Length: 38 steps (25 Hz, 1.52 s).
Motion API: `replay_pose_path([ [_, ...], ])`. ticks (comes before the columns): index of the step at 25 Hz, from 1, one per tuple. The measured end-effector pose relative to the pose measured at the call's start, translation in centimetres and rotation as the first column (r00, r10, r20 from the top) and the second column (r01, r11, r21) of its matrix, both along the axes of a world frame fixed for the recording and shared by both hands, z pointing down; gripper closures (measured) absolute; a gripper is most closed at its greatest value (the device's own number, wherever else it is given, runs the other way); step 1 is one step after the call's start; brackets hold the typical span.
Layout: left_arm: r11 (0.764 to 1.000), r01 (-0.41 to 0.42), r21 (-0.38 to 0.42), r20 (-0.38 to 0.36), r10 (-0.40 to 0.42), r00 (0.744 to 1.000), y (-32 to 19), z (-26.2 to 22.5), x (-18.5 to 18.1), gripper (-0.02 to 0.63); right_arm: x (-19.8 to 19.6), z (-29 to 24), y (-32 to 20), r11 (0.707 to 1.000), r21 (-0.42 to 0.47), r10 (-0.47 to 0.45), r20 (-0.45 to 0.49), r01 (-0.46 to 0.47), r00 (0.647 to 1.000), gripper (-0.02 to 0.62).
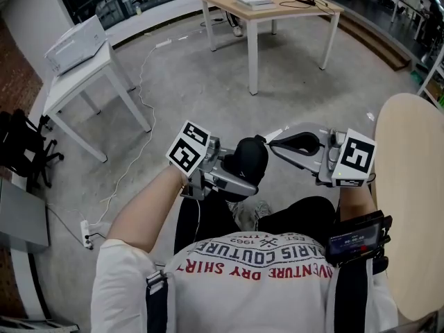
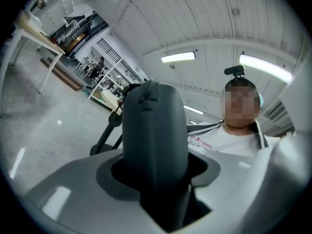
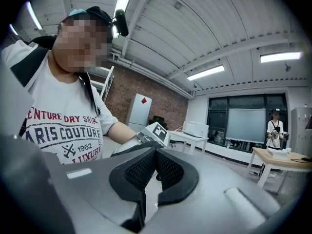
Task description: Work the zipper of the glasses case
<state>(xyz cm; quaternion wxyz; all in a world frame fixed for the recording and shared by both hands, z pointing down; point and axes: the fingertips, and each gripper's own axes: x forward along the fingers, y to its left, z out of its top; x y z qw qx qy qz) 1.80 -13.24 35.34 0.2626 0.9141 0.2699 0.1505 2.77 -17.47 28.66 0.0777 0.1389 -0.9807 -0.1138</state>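
Left tongs clamped on the dark glasses case, held mid-air over open floor. Right tongs pressed together, tips at the case's edge. Beige table edge close on the right.

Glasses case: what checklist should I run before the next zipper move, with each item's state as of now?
1. Left gripper clamped on the glasses case: ok.
2. Case standing upright between the left jaws: ok.
3. Right gripper jaws closed: ok.
4. Right gripper's tip up against the case, in the head view: ok.
5. Zipper pull caught between the right pads: cannot tell, nothing shows clearly there.
6. Zipper line open or closed: cannot tell.
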Motion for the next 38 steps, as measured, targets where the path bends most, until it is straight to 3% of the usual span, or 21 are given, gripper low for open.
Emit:
replay_pose_path([
  [10,0.999,0.003,-0.038,-0.021,-0.004,1.000,-0.4,0.2,-0.4,0.360,0.2,0.7,0.5,0.998,0.062,0.007,-0.087,-0.002,0.996,0.597],
  [17,0.997,0.044,-0.067,-0.070,-0.049,0.996,-1.1,-0.5,-0.3,0.360,0.3,0.5,0.5,0.997,0.071,0.014,-0.093,-0.007,0.996,0.597],
  [22,0.992,0.067,-0.102,-0.096,-0.077,0.992,-1.4,-0.7,-0.3,0.360,0.4,0.5,0.6,0.990,0.138,-0.006,-0.121,0.022,0.993,0.597],
  [26,0.991,0.081,-0.110,-0.109,-0.093,0.990,-1.5,-0.7,-0.3,0.360,0.3,0.6,0.7,0.991,0.134,-0.013,-0.129,0.030,0.992,0.597],
  [31,0.978,0.119,-0.172,-0.145,-0.145,0.979,-2.9,-1.3,-0.7,0.362,0.0,2.2,1.2,0.990,0.126,-0.034,-0.211,0.062,0.977,0.597],
  [38,0.972,0.153,-0.176,-0.157,-0.181,0.971,-3.6,-2.1,-0.6,0.360,-0.2,2.1,1.1,0.992,0.109,-0.047,-0.179,0.067,0.983,0.597],
])
